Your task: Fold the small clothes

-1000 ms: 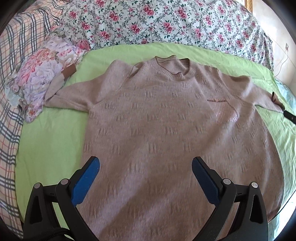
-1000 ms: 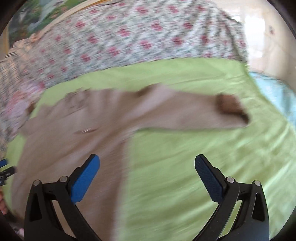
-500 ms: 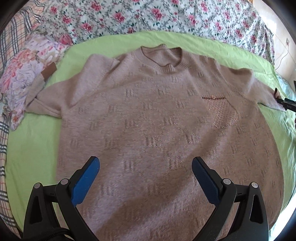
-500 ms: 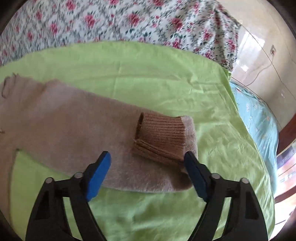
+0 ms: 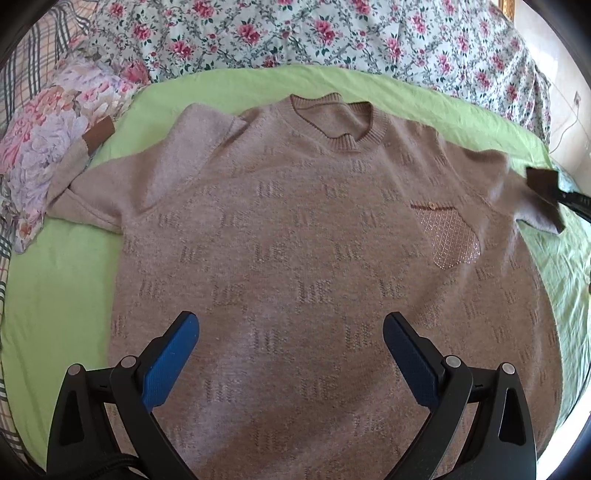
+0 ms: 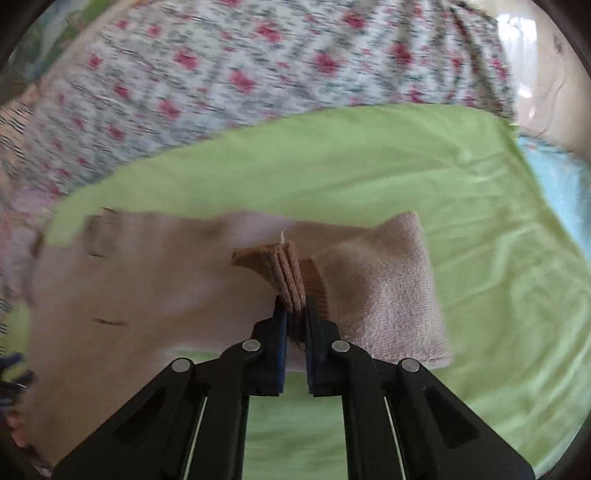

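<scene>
Both tongs are over the bed: the right gripper (image 6: 294, 312) has its jaws pinched tight on the brown ribbed cuff (image 6: 286, 273) of the sweater's sleeve, doubled back on itself, while the left gripper (image 5: 291, 354) hovers wide open, holding nothing, above the sweater (image 5: 295, 240) spread flat on the green sheet (image 5: 55, 280), near the floral quilt (image 5: 295, 33)

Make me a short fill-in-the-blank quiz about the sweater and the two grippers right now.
1. The right gripper is shut on the sweater's ribbed ____.
2. The left gripper hangs ____ over the sweater.
3. The sweater lies on a ____ sheet.

Missing words: cuff; open; green
</scene>
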The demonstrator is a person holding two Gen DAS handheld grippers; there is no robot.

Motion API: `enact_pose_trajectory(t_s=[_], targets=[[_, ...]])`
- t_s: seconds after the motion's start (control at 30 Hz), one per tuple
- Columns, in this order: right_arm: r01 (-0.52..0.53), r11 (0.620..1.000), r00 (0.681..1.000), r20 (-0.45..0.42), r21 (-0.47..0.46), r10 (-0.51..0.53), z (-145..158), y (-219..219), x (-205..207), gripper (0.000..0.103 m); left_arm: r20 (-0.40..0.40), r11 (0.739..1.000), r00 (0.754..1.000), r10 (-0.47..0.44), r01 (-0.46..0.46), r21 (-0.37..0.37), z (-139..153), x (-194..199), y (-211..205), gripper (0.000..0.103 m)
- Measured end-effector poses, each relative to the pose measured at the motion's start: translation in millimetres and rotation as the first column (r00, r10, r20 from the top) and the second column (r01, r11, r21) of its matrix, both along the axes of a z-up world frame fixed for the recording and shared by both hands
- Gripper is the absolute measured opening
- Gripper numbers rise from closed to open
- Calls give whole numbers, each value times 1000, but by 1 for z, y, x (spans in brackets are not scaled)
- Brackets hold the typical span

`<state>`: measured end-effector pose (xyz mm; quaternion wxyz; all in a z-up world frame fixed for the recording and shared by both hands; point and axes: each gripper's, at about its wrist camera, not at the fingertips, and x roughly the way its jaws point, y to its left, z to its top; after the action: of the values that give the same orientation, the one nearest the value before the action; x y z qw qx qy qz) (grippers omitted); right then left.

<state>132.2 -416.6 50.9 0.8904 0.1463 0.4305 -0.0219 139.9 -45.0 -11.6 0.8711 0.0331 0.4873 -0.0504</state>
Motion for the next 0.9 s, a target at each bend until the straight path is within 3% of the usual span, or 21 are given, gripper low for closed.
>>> enact_pose_trajectory(t_s=[0.17,0.27,0.43,0.6,0.7,0.77,0.83,0.9], targets=[[-122,974,992,42,190,116,-7,90,35,9,30,1000,1000,8,-7,-16,4,5,17,100],[-201,933,980,48,299,196,-16,148,61,9,32,999,999,22,-20,-46,7,10,31,100],[-313,864,944,30,394,328,-36,239,97,9,23,993,999,39,-37,-112,7,17,54,100],[-359,821,915,-5,443,403,-59,295,123,9,10,980,999,37,-34,-195,4,29,68,100],[-360,820,904,-52,445,425,-73,315,132,17,5,972,1000,19,-17,-236,2,40,69,100],[-356,811,904,-50,464,425,-75,310,127,49,-11,963,1000,-4,1,-269,-3,51,67,100],[-351,802,912,-19,484,410,-69,301,121,56,-35,956,999,-19,7,-295,-10,65,62,100],[-334,811,925,-1,481,381,-58,283,113,56,-64,945,997,-40,17,-326,-21,84,55,100]])
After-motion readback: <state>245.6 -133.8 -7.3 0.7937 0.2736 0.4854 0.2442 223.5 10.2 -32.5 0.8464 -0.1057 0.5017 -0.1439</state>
